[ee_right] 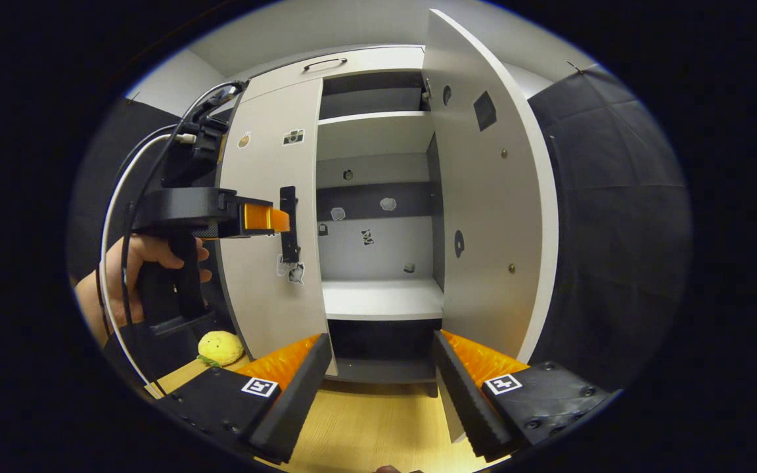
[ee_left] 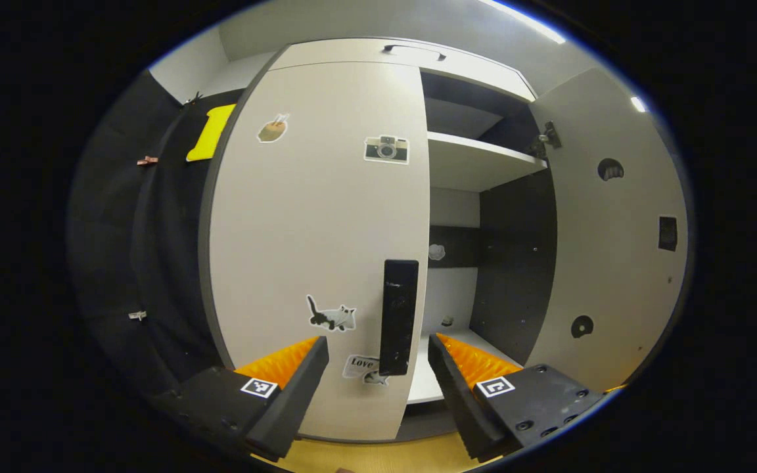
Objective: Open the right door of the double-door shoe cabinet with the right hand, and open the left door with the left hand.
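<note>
The white shoe cabinet's left door [ee_left: 313, 217] is closed and carries several stickers. Its black vertical handle [ee_left: 398, 315] stands at the door's right edge. My left gripper [ee_left: 378, 341] is open, its fingertips on either side of the handle's lower part without pressing it. The right door [ee_left: 615, 230] is swung wide open, showing shelves [ee_left: 477, 164]. In the right gripper view, a hand [ee_right: 148, 263] holds the left gripper [ee_right: 283, 220] at the handle [ee_right: 288, 223] of the closed left door [ee_right: 273, 276]. My right gripper [ee_right: 382, 341] is open and empty, back from the open right door [ee_right: 490, 217].
A yellow plush toy [ee_right: 219, 347] lies on the wooden floor [ee_right: 365, 420] at the cabinet's lower left. A white cable [ee_right: 115, 217] loops from the left gripper. Inside, a lower shelf [ee_right: 378, 299] is bare, with small stickers on the back wall. Black cloth walls flank the cabinet.
</note>
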The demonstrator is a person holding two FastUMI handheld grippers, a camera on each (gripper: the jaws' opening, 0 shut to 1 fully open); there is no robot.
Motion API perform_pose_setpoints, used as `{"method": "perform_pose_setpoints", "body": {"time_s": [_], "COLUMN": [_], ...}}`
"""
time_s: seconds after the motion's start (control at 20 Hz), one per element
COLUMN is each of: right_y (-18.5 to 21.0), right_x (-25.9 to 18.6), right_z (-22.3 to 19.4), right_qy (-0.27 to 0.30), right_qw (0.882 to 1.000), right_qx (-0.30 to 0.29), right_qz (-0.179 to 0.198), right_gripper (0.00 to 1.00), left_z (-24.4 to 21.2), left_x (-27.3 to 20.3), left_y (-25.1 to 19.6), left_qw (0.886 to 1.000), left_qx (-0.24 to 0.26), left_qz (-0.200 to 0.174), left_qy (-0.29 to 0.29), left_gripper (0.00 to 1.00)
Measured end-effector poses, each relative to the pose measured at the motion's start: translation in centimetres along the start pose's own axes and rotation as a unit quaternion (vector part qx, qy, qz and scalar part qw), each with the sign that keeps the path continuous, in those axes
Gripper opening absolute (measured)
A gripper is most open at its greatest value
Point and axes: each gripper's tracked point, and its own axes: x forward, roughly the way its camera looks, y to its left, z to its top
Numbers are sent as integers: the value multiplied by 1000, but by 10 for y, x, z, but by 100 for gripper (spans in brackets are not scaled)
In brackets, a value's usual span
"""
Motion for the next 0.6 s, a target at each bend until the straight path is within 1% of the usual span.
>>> {"method": "perform_pose_setpoints", "body": {"time_s": [0.15,0.3,0.4,0.45,0.5,0.55,0.6], "right_y": [5,11,10,8,5,1,-2], "right_x": [3,5,6,7,8,9,11], "right_z": [-7,-6,-5,-5,-6,-7,-7], "right_qy": [3,-4,-7,-8,-7,-6,-5], "right_qw": [1000,999,999,999,999,999,999], "right_qx": [-21,-30,-29,-29,-29,-26,-22], "right_qz": [18,34,38,36,34,31,28], "right_gripper": [98,98,98,98,98,98,98], "left_z": [-5,-6,-5,-4,-6,-7,-8], "left_x": [21,37,45,47,50,51,53], "left_y": [-4,-9,-12,-10,-10,-10,-10], "left_qw": [1000,1000,999,999,999,999,999], "left_qx": [2,-18,-27,-28,-26,-24,-20], "left_qz": [8,7,5,10,14,18,22], "left_qy": [14,22,29,33,33,33,35], "left_gripper": [88,83,76,71,69,62,58]}}
